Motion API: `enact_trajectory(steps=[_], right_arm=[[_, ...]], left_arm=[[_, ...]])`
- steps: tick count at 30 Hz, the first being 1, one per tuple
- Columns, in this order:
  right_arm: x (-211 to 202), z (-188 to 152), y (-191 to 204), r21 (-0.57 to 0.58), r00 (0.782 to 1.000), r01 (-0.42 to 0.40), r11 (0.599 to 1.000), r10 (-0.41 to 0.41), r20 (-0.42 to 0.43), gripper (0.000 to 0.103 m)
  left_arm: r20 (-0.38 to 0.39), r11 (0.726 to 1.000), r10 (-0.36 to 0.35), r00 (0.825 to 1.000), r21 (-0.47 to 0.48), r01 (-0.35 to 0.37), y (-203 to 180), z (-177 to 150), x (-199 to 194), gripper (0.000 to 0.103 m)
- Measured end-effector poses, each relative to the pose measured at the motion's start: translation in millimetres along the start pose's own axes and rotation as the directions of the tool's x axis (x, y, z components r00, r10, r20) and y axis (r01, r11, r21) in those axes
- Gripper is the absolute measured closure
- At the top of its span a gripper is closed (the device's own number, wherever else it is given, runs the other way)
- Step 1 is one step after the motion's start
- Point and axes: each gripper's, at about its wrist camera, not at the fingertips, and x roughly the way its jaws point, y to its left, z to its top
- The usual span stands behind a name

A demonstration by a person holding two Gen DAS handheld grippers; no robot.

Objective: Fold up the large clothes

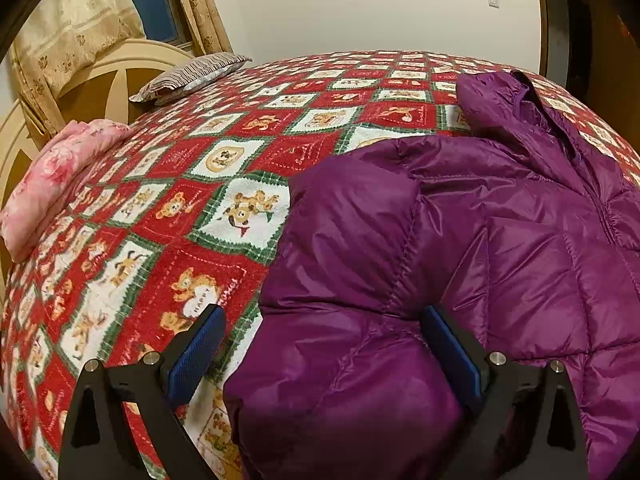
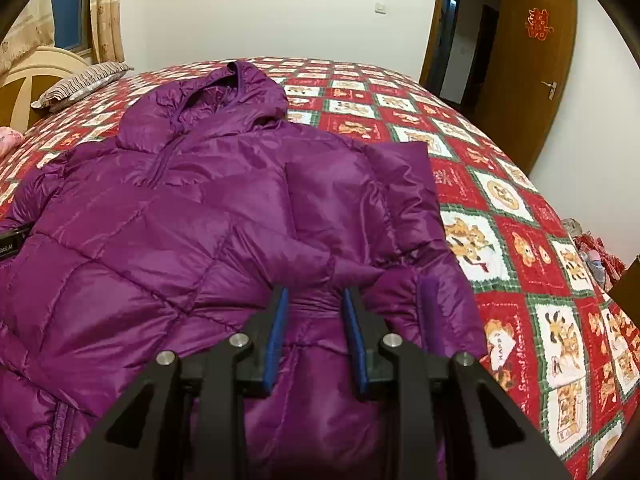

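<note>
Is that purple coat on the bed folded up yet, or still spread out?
Partly folded. The purple coat lies front up on the bedspread, hood flat, with both sleeves turned in over the body.

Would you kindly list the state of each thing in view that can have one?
Purple jacket: spread on the bed, zipped, sleeves folded in.
Hood: lying flat past the collar.
Left gripper: open, jaws wide across a folded sleeve.
Right gripper: shut on a fold of jacket fabric.
Door: open.
Curtain: drawn partly aside.
Striped pillow: lying flat by the headboard.
</note>
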Motion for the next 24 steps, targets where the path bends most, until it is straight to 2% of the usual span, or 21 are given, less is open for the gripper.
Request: enact_trajectory(steps=[2, 3, 4, 5, 7, 9, 12, 15, 18, 21, 24], right_arm=[[-2.9, 3.1, -1.9, 0.001, 1.0, -0.015, 1.0, 0.015, -0.01, 0.072], [-7.0, 6.1, -4.7, 0.011, 1.0, -0.026, 1.0, 0.026, -0.014, 0.072], [-19.1, 11.6, -10.4, 0.04, 0.999, -0.034, 0.999, 0.033, 0.013, 0.069], [-29.9, 16.9, -14.2, 0.058, 0.998, -0.036, 0.998, 0.033, 0.052, 0.068], [-46.3, 32.5, -18.4, 0.076, 0.993, -0.017, 0.997, 0.008, 0.117, 0.066], [-44.4, 50.0, -19.6, 0.083, 0.992, -0.014, 0.996, 0.004, 0.126, 0.066], [-13.3, 64.2, -26.0, 0.114, 0.997, 0.013, 0.993, -0.023, 0.08, 0.066], [19.3, 59.4, -28.7, 0.12, 0.999, 0.046, 0.992, -0.047, 0.011, 0.066], [36.8, 44.9, -33.9, 0.136, 0.999, 0.047, 0.99, -0.044, -0.03, 0.066], [37.1, 41.1, -36.4, 0.142, 0.999, 0.042, 0.989, -0.039, -0.027, 0.066], [38.9, 38.6, -37.1, 0.148, 0.999, 0.037, 0.988, -0.033, -0.027, 0.066]], left_arm=[[-0.042, 0.999, -0.037, 0.998, -0.023, 0.036, 6.4, 12.2, -11.1, 0.005], [-0.026, 0.995, -0.085, 0.996, -0.049, 0.083, 12.3, 18.9, -22.0, 0.005], [0.03, 0.988, -0.137, 0.99, -0.071, 0.139, 18.9, 28.6, -39.4, 0.005], [0.07, 0.985, -0.153, 0.986, -0.068, 0.158, 21.3, 35.5, -49.0, 0.004], [0.113, 0.99, -0.133, 0.985, -0.036, 0.138, 18.9, 48.2, -55.4, 0.004], [0.122, 0.997, -0.071, 0.99, -0.008, 0.073, 11.5, 57.7, -43.0, 0.004], [0.037, 0.999, -0.032, 0.999, -0.011, 0.032, 4.8, 60.5, -7.2, 0.004], [-0.02, 1.0, -0.02, 1.0, -0.009, 0.02, -0.9, 53.6, 17.5, 0.004], [-0.03, 1.0, -0.016, 0.999, 0.008, 0.017, -10.5, 40.5, 30.5, 0.004], [-0.011, 1.0, -0.002, 1.0, 0.02, 0.002, -15.0, 37.9, 31.0, 0.004], [-0.016, 1.0, -0.025, 1.0, -0.006, 0.025, -11.1, 37.0, 34.0, 0.004]])
